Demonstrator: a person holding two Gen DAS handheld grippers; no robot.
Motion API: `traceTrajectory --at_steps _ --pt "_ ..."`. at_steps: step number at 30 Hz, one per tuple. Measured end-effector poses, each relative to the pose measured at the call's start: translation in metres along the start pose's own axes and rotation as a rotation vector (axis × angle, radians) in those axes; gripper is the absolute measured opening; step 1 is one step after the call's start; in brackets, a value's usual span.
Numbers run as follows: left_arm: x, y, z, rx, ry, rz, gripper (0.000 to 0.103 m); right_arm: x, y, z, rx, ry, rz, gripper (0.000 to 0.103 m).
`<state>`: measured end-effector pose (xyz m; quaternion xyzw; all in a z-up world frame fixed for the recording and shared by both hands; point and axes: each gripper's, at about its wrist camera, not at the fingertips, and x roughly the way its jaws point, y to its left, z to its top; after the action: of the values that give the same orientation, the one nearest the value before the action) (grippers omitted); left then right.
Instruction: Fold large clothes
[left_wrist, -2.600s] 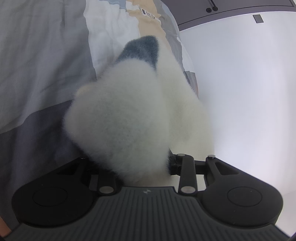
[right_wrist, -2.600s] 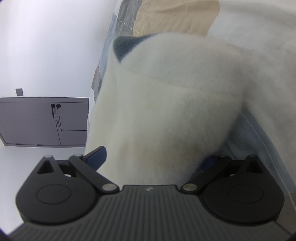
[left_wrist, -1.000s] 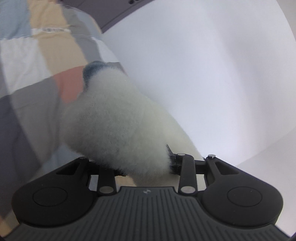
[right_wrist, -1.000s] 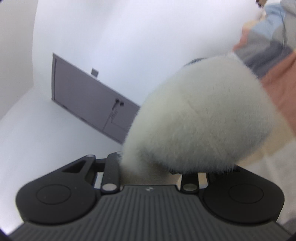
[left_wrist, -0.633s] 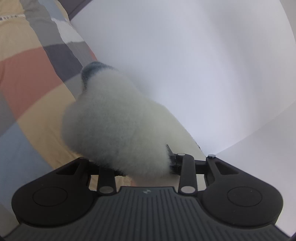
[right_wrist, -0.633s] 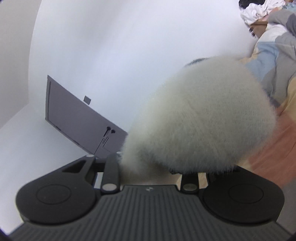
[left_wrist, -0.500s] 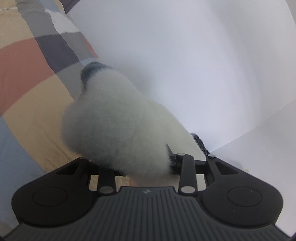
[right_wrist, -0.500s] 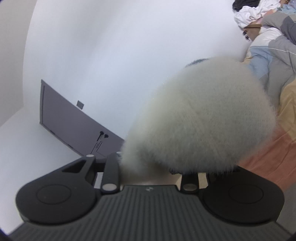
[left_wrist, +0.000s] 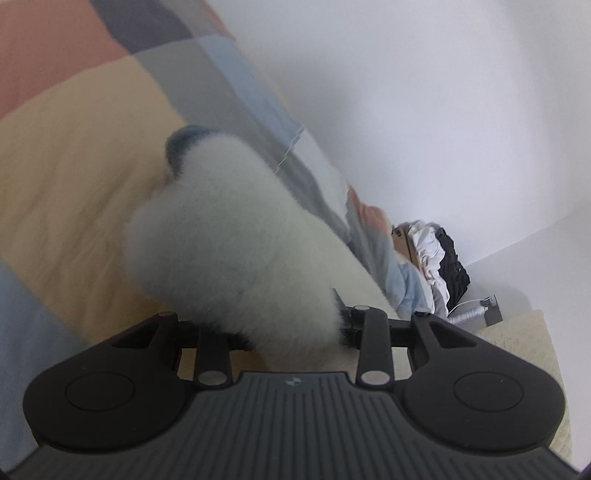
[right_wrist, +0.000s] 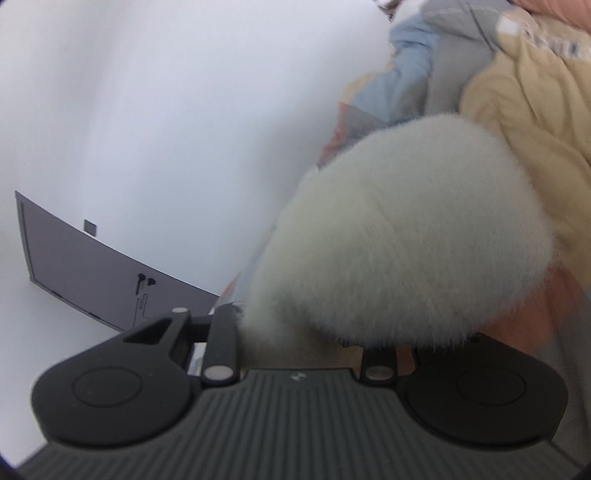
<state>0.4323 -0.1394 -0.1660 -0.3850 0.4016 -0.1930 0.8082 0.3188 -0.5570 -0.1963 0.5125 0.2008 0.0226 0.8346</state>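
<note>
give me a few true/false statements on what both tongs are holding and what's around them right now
1. The left tongs are shut on a fluffy white garment. True.
2. The right tongs are open with nothing between them. False: white fleece bulges out from between them.
3. The garment has a dark blue-grey trim at its far end in the left view. True.
4. The bedding under the garment is plain white. False: it is a checked quilt in tan, rust, grey and blue.
5. A grey cabinet shows in the right view. True.
6. The pile of clothes by the wall is all red. False: it looks white and black.
</note>
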Motion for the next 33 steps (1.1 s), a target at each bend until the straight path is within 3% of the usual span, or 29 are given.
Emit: traceTrajectory --at_steps 7,12,19,22,27,30,33 --pt "0.002 0.036 -0.016 0.054 0.015 -0.064 0.040 -0.009 -0.037 -0.039 0.009 -0.053 0.042 0.037" --pt "-0.002 0.041 -0.039 0.087 0.010 -0.040 0.041 -0.012 -0.054 -0.062 0.013 -0.048 -0.012 0.041" --pt "-0.014 0.043 -0.038 0.061 0.065 -0.002 0.053 -0.018 -0.060 -0.069 0.046 -0.046 -0.041 0.050" --pt "-0.033 0.034 -0.038 0.054 0.074 0.029 0.057 -0.030 -0.055 -0.072 0.064 -0.044 -0.076 0.051" --pt "-0.079 -0.001 -0.042 0.141 0.027 0.094 0.058 -0.067 -0.036 -0.077 0.033 -0.042 -0.128 0.051" --pt "-0.118 -0.037 -0.044 0.252 -0.050 0.111 0.058 -0.100 -0.014 -0.079 0.018 -0.067 -0.093 0.051" --pt "-0.151 -0.074 -0.050 0.343 -0.081 0.079 0.058 -0.133 0.019 -0.079 -0.041 -0.103 -0.031 0.051"
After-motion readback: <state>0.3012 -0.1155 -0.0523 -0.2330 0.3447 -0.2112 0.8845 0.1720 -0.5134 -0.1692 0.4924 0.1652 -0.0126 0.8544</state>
